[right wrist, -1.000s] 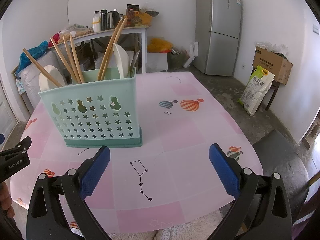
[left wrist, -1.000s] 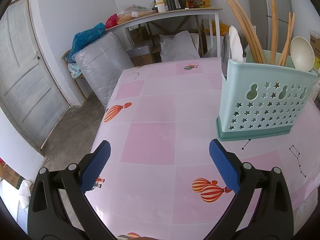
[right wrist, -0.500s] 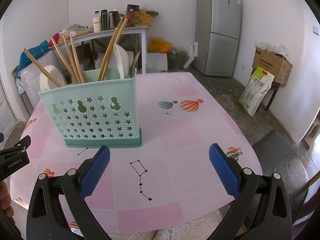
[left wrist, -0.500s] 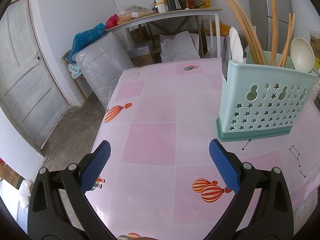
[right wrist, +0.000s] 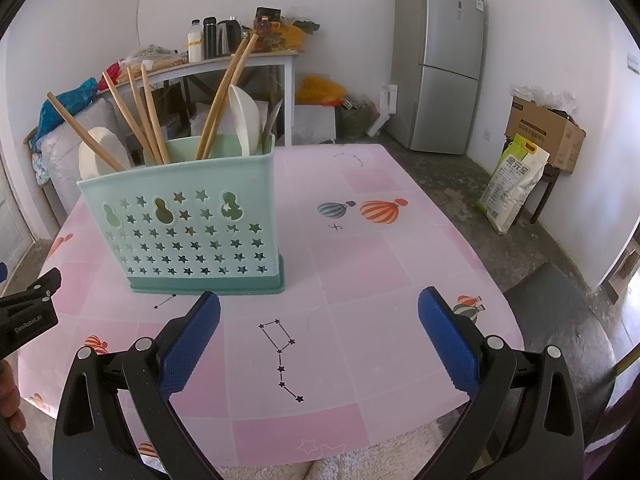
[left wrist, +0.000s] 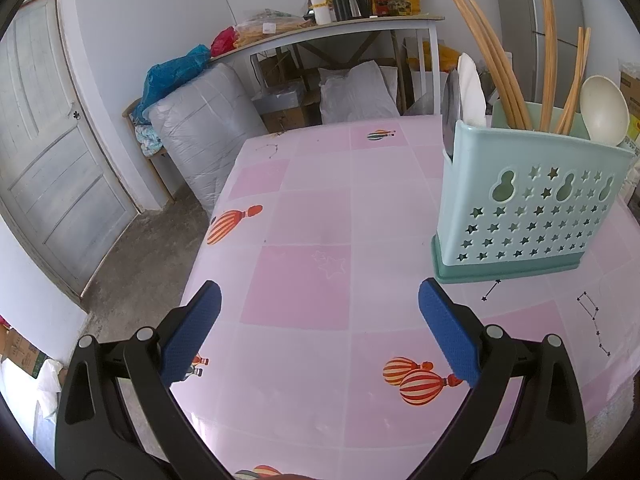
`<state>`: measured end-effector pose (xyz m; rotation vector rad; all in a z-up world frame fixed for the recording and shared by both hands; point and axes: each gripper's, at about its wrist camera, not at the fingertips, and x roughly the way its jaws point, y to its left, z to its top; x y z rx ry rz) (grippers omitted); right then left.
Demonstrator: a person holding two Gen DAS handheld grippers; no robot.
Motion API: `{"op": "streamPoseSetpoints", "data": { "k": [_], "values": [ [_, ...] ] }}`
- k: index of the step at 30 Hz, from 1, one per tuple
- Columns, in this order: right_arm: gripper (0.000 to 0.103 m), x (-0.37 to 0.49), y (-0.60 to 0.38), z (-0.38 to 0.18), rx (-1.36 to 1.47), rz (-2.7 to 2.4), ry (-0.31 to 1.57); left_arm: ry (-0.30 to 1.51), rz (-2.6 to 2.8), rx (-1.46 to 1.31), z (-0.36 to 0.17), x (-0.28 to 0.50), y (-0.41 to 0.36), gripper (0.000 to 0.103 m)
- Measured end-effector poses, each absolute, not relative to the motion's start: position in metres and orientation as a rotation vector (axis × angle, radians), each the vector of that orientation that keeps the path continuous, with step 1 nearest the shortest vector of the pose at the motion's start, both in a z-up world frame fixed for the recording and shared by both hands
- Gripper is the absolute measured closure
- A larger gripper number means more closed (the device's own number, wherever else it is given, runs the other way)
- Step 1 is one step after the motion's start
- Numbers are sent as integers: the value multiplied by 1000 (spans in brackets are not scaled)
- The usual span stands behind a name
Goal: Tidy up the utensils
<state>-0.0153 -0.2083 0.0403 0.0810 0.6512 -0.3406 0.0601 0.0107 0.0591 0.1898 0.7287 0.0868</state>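
Both hovering over the pink table (right wrist: 360, 264), left gripper (left wrist: 320, 320) and right gripper (right wrist: 319, 320) gaping wide, gripping nothing. Utensil caddy (right wrist: 192, 232) sitting upright around 11 o'clock of the right gripper, chopsticks (right wrist: 144, 116) and spoons (right wrist: 244, 120) poking out.

"GenRobot.AI" on left gripper (right wrist: 28, 322)

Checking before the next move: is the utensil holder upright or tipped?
Upright. The utensil holder sits flat on its base on the table, chopsticks standing inside.
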Motion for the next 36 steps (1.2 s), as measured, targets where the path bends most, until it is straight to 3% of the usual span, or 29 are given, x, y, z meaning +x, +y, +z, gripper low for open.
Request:
{"op": "streamPoseSetpoints", "data": {
  "k": [36],
  "values": [
    [7, -15, -209, 40, 76, -339, 648, 729, 86, 193, 61, 59, 8, 8]
  ]
}}
